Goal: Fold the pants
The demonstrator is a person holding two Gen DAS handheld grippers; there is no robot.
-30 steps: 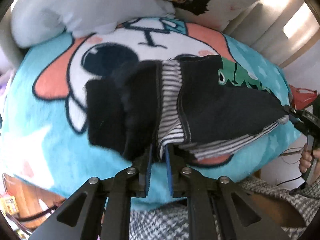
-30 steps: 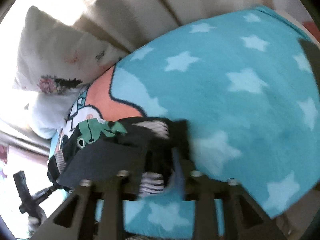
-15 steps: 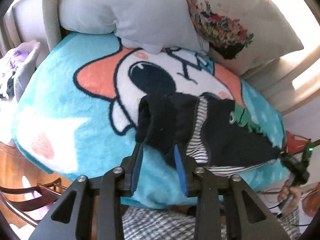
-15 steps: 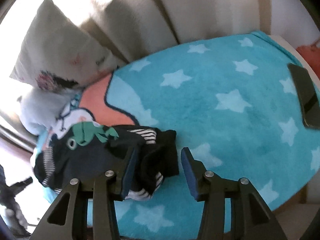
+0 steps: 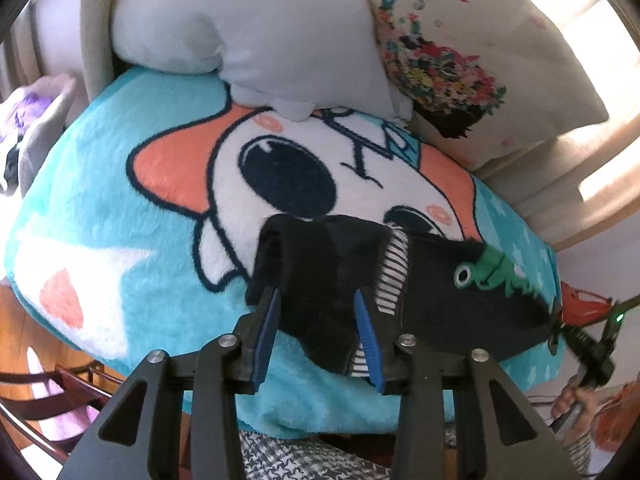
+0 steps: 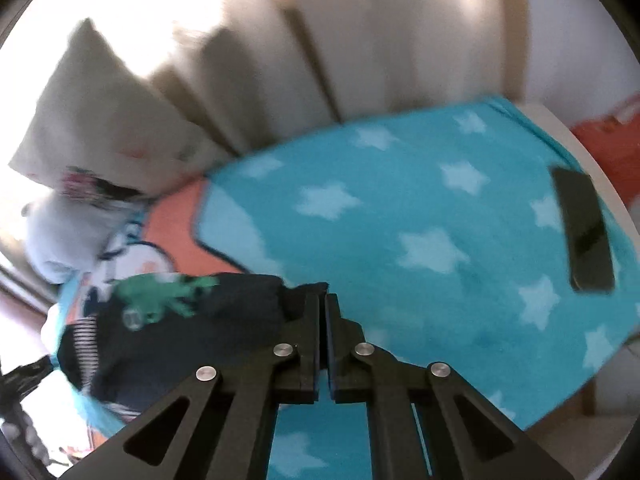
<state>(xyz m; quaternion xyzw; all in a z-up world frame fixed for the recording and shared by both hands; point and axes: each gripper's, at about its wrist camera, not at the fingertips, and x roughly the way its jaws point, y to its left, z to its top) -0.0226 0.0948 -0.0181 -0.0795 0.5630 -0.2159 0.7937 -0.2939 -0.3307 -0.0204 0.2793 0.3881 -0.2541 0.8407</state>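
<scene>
Bed blanket point(image 5: 120, 208), turquoise with white stars and a cartoon face, carries everything. Grey pillow point(image 5: 248, 28) and floral pillow point(image 5: 460, 60) sit at the head edge, same as a second ago.

Pants point(image 5: 440, 308): black, striped lining showing, green dinosaur patch point(image 5: 496, 272) on the upper layer. They lie folded near the front edge of the bed, over the lower part of the cartoon face. Compared with one second ago the bundle lies flatter and more compact; the long striped edge that stuck out along its near side is now mostly tucked under, with only a short striped strip visible near the middle and at the bottom hem.

Black phone point(image 6: 584, 232) lies flat near the far right edge of the bed, well apart from the pants.

Left claw point(image 5: 318, 336): jaws opening. Blue pads stand either side of the black cuff end of the pants, cloth between them but not pinched. A second ago they were clamped tight on it.

Right claw point(image 6: 323, 320): clenched, pads together at the pants' right end; a corner of dark cloth sits at the tips, but blur hides whether it is caught. Half a second ago this claw stood wide apart.
</scene>
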